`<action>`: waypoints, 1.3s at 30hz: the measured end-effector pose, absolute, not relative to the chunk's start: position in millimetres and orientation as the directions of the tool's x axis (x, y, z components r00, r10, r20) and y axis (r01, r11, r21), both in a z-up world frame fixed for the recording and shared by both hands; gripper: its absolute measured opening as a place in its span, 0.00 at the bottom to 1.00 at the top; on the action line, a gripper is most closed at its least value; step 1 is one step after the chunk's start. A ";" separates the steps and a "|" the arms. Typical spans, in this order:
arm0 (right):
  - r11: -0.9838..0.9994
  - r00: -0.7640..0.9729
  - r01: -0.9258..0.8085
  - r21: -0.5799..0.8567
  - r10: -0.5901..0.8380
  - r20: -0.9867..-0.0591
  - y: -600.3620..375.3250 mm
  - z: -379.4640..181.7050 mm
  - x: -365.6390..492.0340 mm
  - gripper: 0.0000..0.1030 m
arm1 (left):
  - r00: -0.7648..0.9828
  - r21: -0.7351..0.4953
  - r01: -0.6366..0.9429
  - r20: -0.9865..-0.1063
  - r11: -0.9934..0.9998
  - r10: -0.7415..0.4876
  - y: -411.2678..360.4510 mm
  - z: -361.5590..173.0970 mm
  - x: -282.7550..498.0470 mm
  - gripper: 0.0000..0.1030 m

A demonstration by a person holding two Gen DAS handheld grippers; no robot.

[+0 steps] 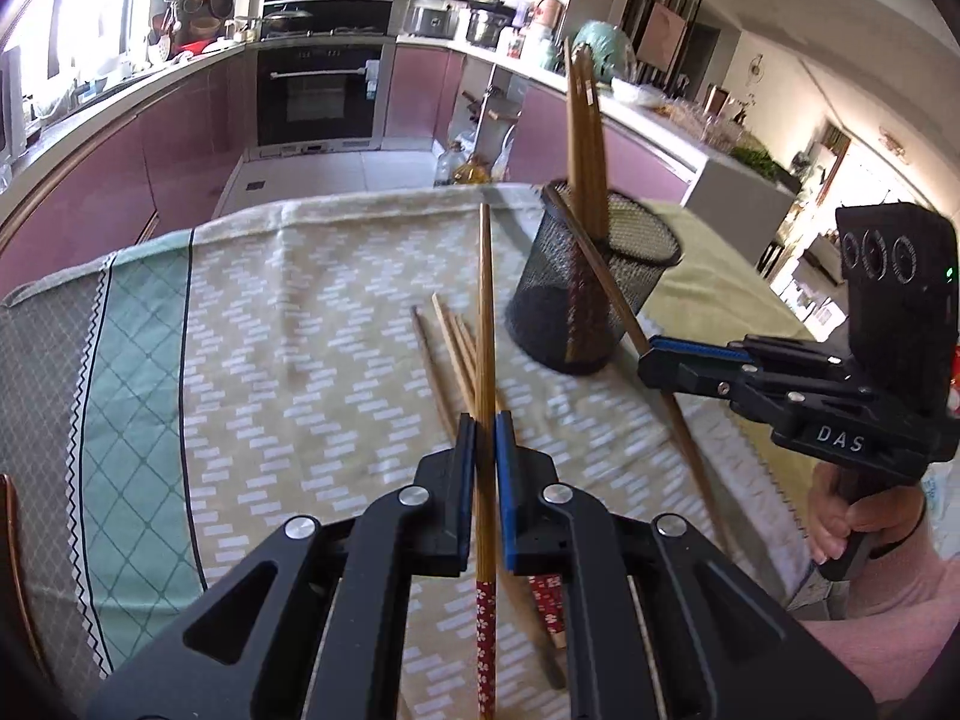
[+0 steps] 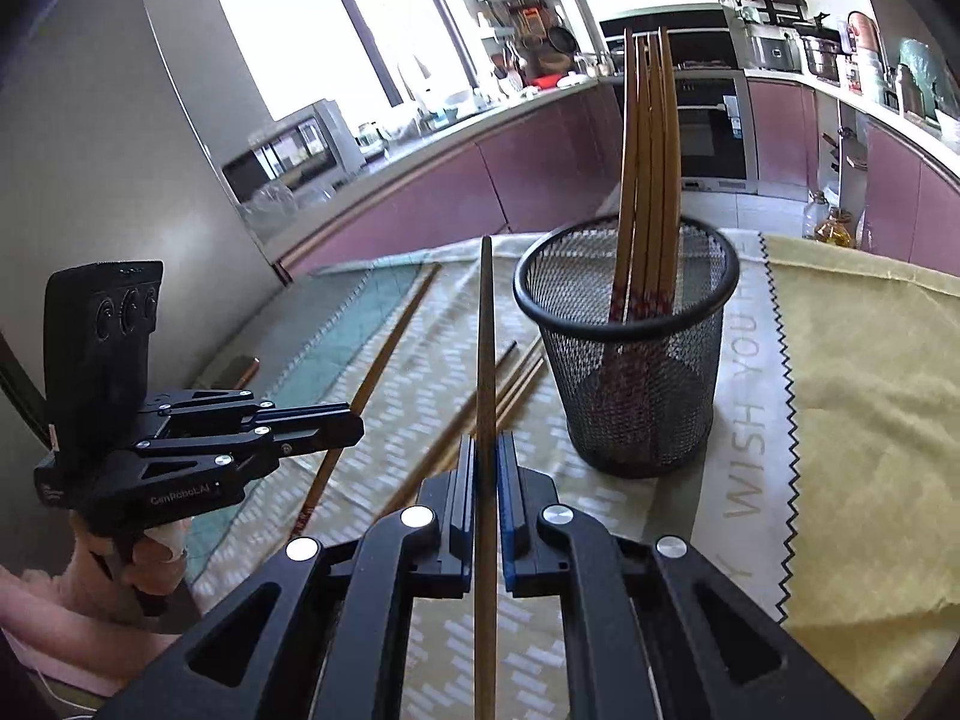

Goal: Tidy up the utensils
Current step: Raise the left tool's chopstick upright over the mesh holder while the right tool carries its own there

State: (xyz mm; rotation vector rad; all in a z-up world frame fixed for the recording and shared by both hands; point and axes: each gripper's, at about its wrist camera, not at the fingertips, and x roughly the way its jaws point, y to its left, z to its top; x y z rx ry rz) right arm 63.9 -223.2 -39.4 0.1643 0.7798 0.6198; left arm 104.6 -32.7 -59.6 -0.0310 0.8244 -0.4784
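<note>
Two grippers, one chopstick each. The left gripper [image 1: 486, 420] has its jaws clamped on a chopstick [image 1: 486, 312] with a red flowered handle, its tip pointing out over the worktop [image 1: 252, 324]. The right gripper [image 2: 487, 441] has its jaws clamped on a plain brown chopstick [image 2: 487, 330] aimed the same way, just left of the mesh cup [image 2: 636, 396].

The cup stands upright on the patterned cloth [image 1: 336, 276], near its seam with a yellow cloth [image 2: 864, 396]. About four chopsticks [image 2: 651, 138] stand in it, bunched too tightly for a sure count — their handles show only dimly through the mesh.

On the cloth between the grippers lie loose chopsticks [image 1: 444, 354]: three or four tips fan out in the left wrist view, but the left gripper's body covers their handles, so the number is uncertain.

Each gripper shows in the other's camera — the right one at the frame edge of the left view, held by a hand [image 1: 852, 522], its chopstick crossing in front of the cup. A hand [image 2: 150, 552] on the left gripper's grip is partly cut off.
</note>
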 end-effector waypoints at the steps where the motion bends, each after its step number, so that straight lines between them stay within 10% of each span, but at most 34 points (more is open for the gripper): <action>1: 0.806 0.548 -0.465 0.367 0.588 -0.596 -226.6 -36.8 62.0 0.06 | 0.582 -0.221 0.403 -0.686 0.888 -0.435 -31.5 -54.2 103.3 0.07; 39: 0.809 0.733 -0.489 0.326 0.584 -0.350 -293.0 74.3 80.5 0.06 | 0.686 -0.283 0.506 -0.440 0.815 -0.579 -59.2 66.9 128.5 0.07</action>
